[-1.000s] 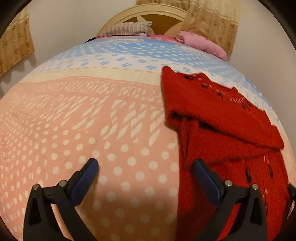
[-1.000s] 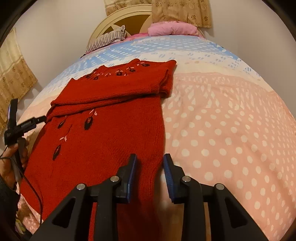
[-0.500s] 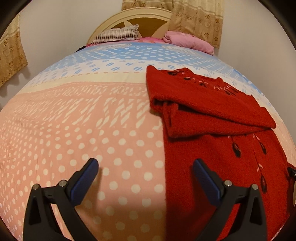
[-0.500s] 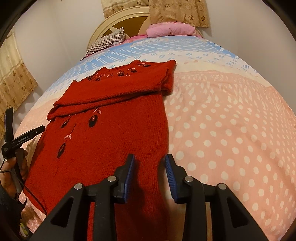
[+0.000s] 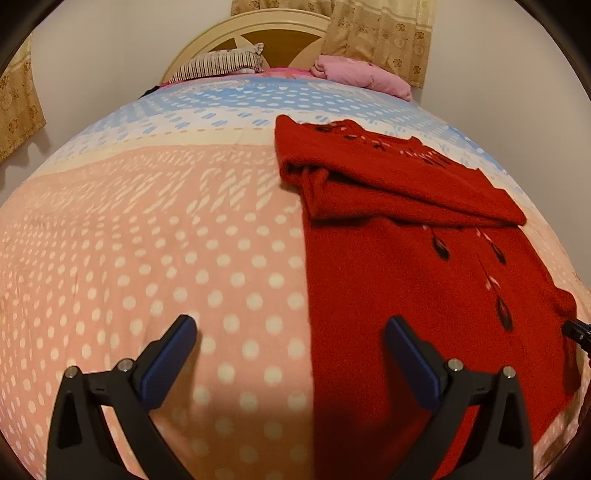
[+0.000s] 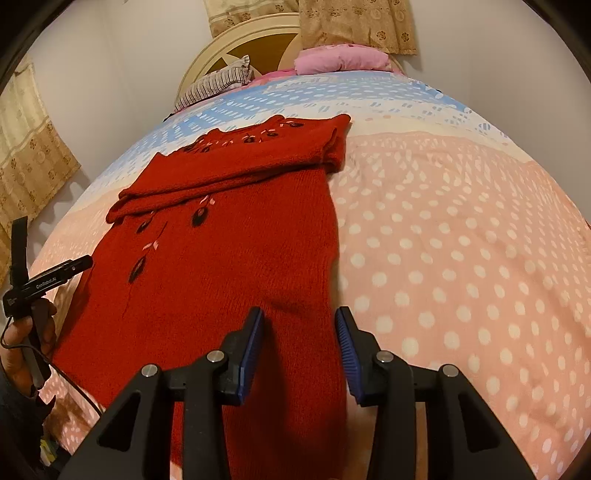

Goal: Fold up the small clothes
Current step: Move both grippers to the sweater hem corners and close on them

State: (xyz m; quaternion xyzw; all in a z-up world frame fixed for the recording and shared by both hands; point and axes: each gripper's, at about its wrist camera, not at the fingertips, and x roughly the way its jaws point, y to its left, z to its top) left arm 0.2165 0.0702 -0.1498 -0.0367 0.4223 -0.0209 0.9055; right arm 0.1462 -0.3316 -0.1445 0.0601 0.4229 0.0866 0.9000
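A red knit sweater [image 5: 406, 295] with dark leaf embroidery lies flat on the bed, its sleeves folded across the chest. My left gripper [image 5: 291, 325] is open wide and straddles the sweater's left edge near the hem, one finger over the bedspread and one over the knit. In the right wrist view the same sweater [image 6: 229, 266] fills the middle. My right gripper [image 6: 299, 317] hovers over its right edge near the hem. Its jaws are opening, and the knit edge lies below the gap, not pinched.
The bed is covered by a pink, cream and blue dotted bedspread [image 5: 147, 240]. A striped pillow [image 5: 221, 64] and a pink pillow [image 5: 354, 74] lie by the headboard [image 5: 280, 33]. A hand [image 6: 26, 343] holding the left gripper's handle shows at the bed's left edge.
The left gripper slid sideways toward the sweater, so the sweater's edge now runs between its fingers. The right gripper's jaws have widened over the sweater's right edge.
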